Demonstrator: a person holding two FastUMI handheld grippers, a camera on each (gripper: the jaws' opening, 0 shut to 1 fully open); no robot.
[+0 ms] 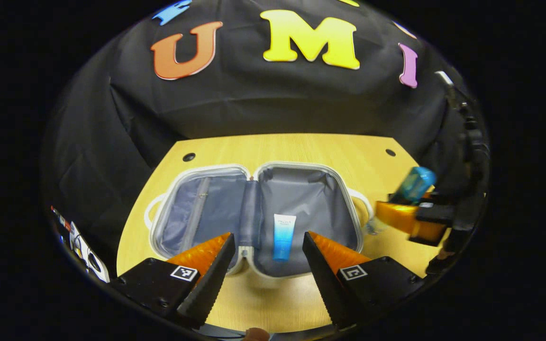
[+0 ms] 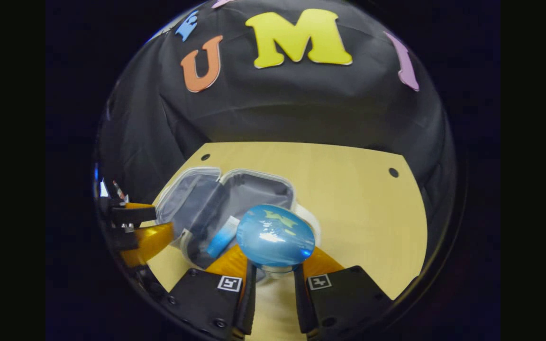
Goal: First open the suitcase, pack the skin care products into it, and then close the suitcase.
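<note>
In open suitcase (image 1: pixel 216 208), blue tube (image 1: pixel 283 235), label unreadable, right gripper (image 2: pixel 273 274) gripping bottle (image 2: pixel 275 235)

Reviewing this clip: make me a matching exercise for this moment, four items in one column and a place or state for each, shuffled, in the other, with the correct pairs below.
Items
1. suitcase
2. blue-and-white tube
3. bottle with the blue cap
4. left gripper

States
A. held between the fingers of the right gripper
B. fingers spread apart, nothing between them
C. lying inside the right half of the case
D. open flat on the wooden table, both grey-lined halves showing

Pairs: 1-D, 2-C, 3-A, 4-B
</note>
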